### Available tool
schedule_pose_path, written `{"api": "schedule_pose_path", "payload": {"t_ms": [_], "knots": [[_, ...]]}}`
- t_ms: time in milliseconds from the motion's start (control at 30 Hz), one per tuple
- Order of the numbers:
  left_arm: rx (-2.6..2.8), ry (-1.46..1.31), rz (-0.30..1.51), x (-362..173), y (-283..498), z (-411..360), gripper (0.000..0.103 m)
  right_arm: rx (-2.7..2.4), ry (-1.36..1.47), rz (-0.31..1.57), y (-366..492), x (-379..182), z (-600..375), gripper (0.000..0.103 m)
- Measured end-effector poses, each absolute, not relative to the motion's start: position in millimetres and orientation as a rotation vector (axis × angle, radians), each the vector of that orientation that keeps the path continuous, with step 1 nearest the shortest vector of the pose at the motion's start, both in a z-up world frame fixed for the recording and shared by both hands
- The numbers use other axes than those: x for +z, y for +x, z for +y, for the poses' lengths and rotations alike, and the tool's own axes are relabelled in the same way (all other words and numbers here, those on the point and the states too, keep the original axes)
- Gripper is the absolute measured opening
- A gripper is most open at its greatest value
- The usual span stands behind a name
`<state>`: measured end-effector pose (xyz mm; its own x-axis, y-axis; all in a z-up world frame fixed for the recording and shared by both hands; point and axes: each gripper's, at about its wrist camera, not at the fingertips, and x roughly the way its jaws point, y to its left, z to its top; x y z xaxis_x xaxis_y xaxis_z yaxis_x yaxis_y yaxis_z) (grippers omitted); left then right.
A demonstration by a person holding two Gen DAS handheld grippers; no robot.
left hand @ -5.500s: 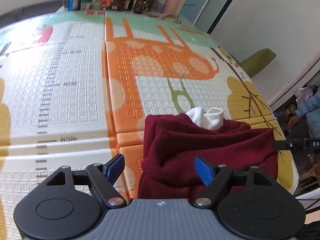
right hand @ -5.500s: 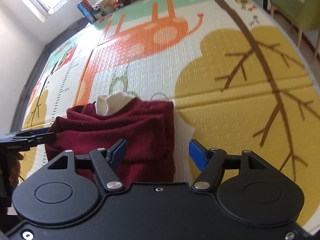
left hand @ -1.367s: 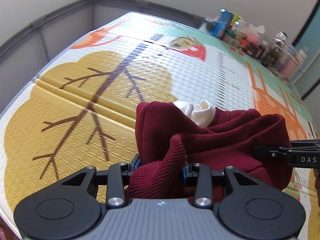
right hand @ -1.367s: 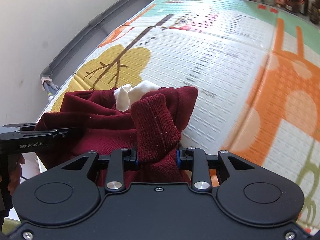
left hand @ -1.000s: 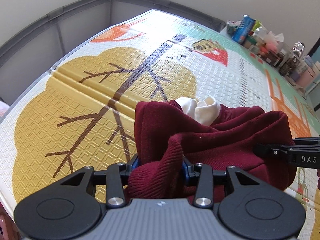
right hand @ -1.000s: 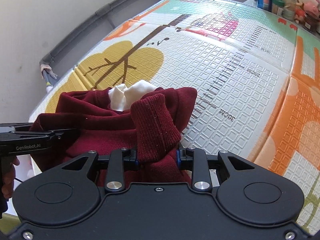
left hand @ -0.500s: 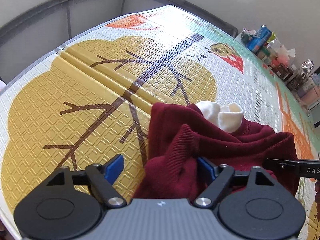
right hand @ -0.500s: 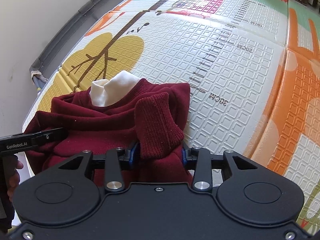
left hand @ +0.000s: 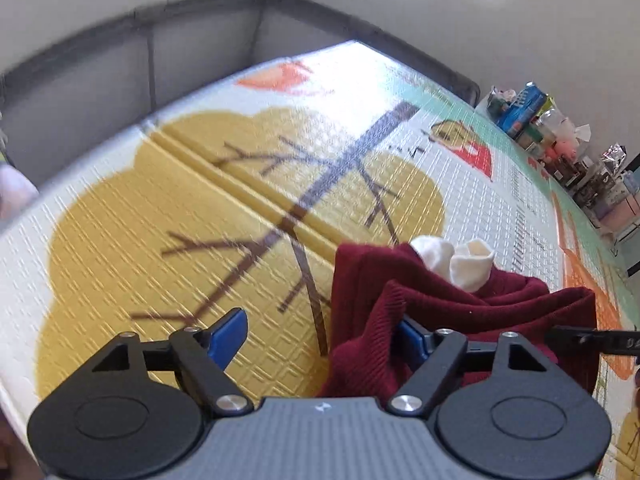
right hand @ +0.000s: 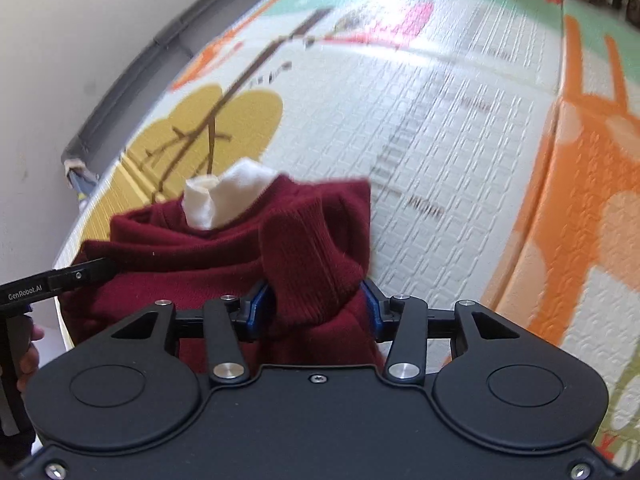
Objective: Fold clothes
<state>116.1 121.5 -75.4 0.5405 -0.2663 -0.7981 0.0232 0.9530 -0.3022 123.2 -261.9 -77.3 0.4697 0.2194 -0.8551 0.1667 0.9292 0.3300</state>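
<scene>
Right hand-held gripper (right hand: 311,307) is clamped on a ribbed fold of the maroon sweater (right hand: 224,256), its blue pads pressing the knit from both sides. Left hand-held gripper (left hand: 320,334) stands wide open: one blue pad is bare over the play mat (left hand: 200,216), the other lies against the sweater's edge without pinching it. The sweater sits bunched on the mat, beside the yellow tree print (left hand: 248,184), with a white collar (left hand: 460,260) poking from its top. Bottles and boxes (left hand: 560,136) crowd the mat's far edge, well apart from the sweater; their contents cannot be made out.
</scene>
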Motion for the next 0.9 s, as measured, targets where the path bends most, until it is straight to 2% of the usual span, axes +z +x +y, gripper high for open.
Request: {"api": "schedule_pose_path", "payload": {"t_ms": [367,467,500,633,900], "knots": [[-0.31,-0.144,0.833,-19.7,80.2,91.9,0.079,0.086,0.254,0.913,97.6,-5.2,-257.0,0.043],[-0.417,-0.079,0.826,-23.0,60.4,77.5,0.079,0.147,0.263,0.921,88.9,3.6,-251.1,0.024],[-0.452,-0.057,0.825,-24.6,53.6,72.8,0.079,0.164,0.251,0.94,86.8,3.1,-247.2,0.013],[-0.532,-0.018,0.844,-40.5,41.1,61.9,0.079,0.208,0.181,0.984,81.1,-6.0,-229.0,0.009],[-0.507,0.01,0.885,-72.4,55.6,66.5,0.076,0.183,0.109,1.089,94.3,-44.1,-215.4,0.009]]}}
